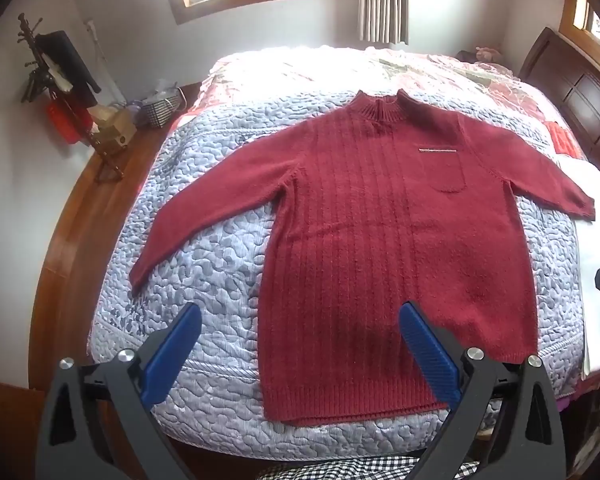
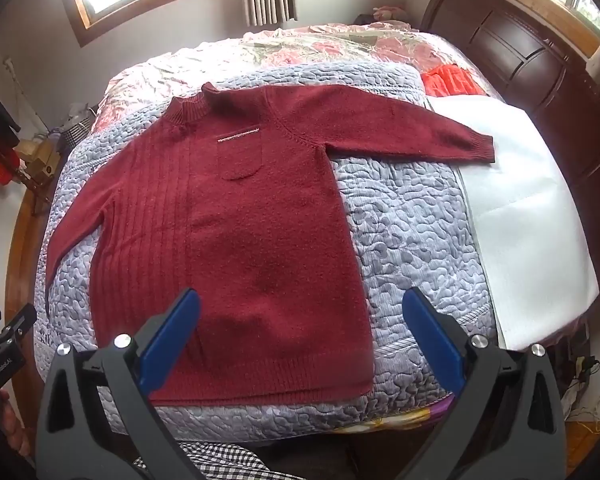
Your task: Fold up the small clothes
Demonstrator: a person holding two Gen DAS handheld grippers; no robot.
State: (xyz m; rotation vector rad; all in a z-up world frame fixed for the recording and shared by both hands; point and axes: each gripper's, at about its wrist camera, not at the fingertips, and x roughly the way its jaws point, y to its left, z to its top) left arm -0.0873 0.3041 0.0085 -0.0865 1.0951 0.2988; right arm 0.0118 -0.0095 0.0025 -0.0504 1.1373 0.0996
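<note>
Blue pads line both grippers, and both stand spread wide with nothing between their fingers. The left gripper (image 1: 300,330) hovers over the near left part of the sweater's hem; the right gripper (image 2: 302,322) hovers over the near right part, and its right finger hangs past the sweater's side edge, over the quilt.

Beyond them the dark red knit sweater (image 1: 380,240) lies flat and face up on a grey-blue quilted bedspread (image 1: 204,248), collar (image 1: 382,108) away from the person, hem (image 1: 356,410) near the bed's front edge. Its 2 sleeves are spread out: the left sleeve (image 1: 204,204) slants toward the near left, the right sleeve (image 2: 412,130) reaches out until its cuff rests on a white sheet (image 2: 528,216). A small chest pocket (image 2: 238,156) faces up.

By my judgement, folding has not yet begun: the garment is laid out and ready. The next move calls for each gripper to travel out to a sleeve or shoulder edge, pinch only the knit and not the bedspread, and carry it inward across the body.
</note>
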